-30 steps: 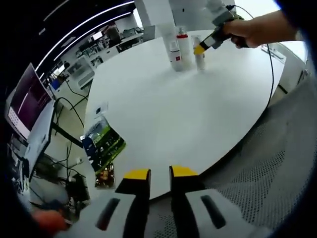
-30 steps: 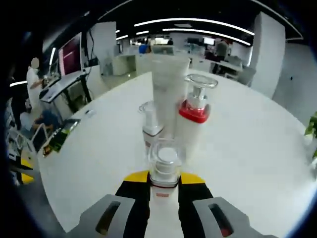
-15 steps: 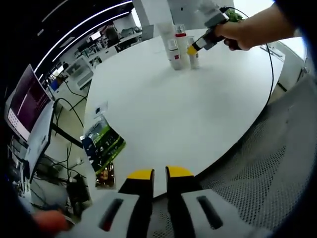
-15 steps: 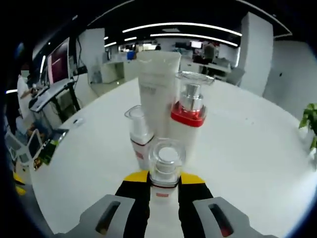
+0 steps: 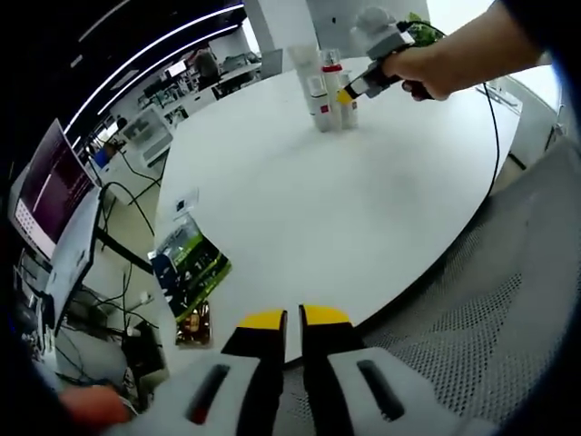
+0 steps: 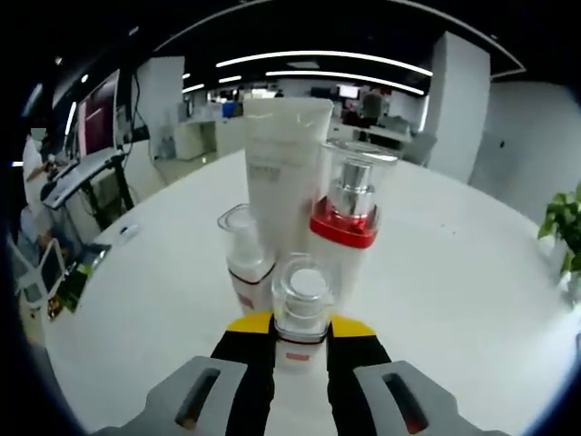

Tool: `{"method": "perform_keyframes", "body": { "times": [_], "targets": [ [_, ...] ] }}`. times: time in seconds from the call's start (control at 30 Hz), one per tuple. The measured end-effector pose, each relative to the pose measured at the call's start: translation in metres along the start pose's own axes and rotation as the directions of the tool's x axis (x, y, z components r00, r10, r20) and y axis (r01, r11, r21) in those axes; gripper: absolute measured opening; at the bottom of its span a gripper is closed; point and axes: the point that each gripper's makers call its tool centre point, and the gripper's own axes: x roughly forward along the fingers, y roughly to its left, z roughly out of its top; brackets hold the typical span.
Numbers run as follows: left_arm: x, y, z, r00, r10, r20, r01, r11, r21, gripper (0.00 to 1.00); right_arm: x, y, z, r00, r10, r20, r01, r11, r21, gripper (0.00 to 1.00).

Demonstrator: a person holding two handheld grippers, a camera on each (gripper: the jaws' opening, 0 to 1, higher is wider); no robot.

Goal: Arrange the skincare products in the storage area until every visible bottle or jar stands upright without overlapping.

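Observation:
My right gripper (image 6: pixel 300 323) is shut on a small clear-capped bottle (image 6: pixel 300 304), held upright just in front of the group. Behind it stand a tall white tube (image 6: pixel 283 177), a red-collared pump bottle (image 6: pixel 348 227) and a small clear-capped bottle (image 6: pixel 243 257), all upright and close together. In the left gripper view the same cluster (image 5: pixel 325 88) stands at the far side of the round white table (image 5: pixel 336 209), with a hand holding the right gripper (image 5: pixel 349 89) against it. My left gripper (image 5: pixel 292 318) hangs past the table's near edge, jaws nearly together with nothing between them.
A mesh chair (image 5: pixel 472 318) lies at the right below the table edge. On the floor at the left lie a green packet (image 5: pixel 189 263), cables and a monitor (image 5: pixel 50 186). A potted plant (image 6: pixel 565 227) stands right of the table.
The right gripper has carried the small bottle closer to the upright group, which now looms larger. The left gripper's jaws have closed a little more.

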Motion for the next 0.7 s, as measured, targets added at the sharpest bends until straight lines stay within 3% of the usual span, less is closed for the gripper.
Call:
{"method": "perform_keyframes", "body": {
  "times": [0.23, 0.33, 0.43, 0.63, 0.7],
  "targets": [
    [0.001, -0.002, 0.000, 1.000, -0.009, 0.003, 0.009, 1.000, 0.003, 0.00, 0.005, -0.005, 0.001, 0.999, -0.047, -0.009, 0.048, 0.998, 0.037, 0.17],
    [0.001, -0.002, -0.001, 1.000, -0.012, -0.003, 0.012, 1.000, 0.010, 0.00, 0.007, -0.003, -0.014, 0.996, -0.034, -0.083, 0.040, 0.996, 0.075, 0.17],
    [0.001, -0.003, -0.001, 1.000, -0.012, -0.006, 0.012, 1.000, 0.018, 0.00, 0.005, -0.003, -0.017, 0.996, -0.039, -0.076, 0.044, 0.996, 0.072, 0.23],
    [0.001, -0.003, -0.002, 1.000, -0.013, -0.008, 0.013, 1.000, 0.020, 0.00, 0.004, 0.003, -0.025, 0.996, 0.027, -0.079, -0.019, 0.994, 0.111, 0.34],
    [0.001, -0.003, -0.002, 1.000, -0.013, -0.007, 0.013, 1.000, 0.021, 0.00, 0.003, 0.011, -0.036, 0.989, 0.084, -0.123, -0.073, 0.993, 0.090, 0.39]
  ]
}}
